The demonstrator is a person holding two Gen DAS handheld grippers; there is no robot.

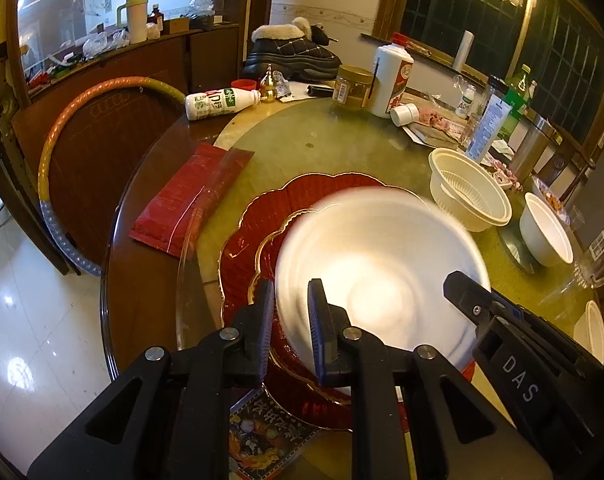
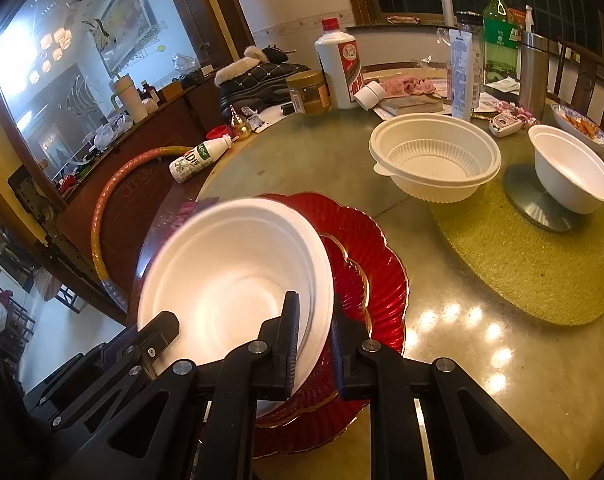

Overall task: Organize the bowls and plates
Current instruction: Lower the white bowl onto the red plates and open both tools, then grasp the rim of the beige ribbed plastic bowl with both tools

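A white foam bowl [image 1: 381, 272] [image 2: 230, 276], with another nested in it, is held tilted over two stacked red scalloped plates [image 1: 262, 232] [image 2: 369, 248]. My left gripper [image 1: 290, 320] is shut on the bowl's left rim. My right gripper [image 2: 315, 344] is shut on its right rim, and shows in the left wrist view [image 1: 473, 300]. The left gripper shows in the right wrist view [image 2: 150, 340]. A ribbed cream plastic bowl [image 1: 467, 192] [image 2: 435, 158] and another white bowl [image 1: 545, 232] [image 2: 573, 168] sit further right.
Bottles, a jar [image 2: 307, 92], a fur-trimmed boot [image 1: 294, 52] and packets crowd the far side of the round glass table [image 2: 302, 152]. A red packet [image 1: 190, 196] lies left of the plates. A green mat [image 2: 521, 264] lies right. A hoop [image 1: 62, 152] leans on a chair.
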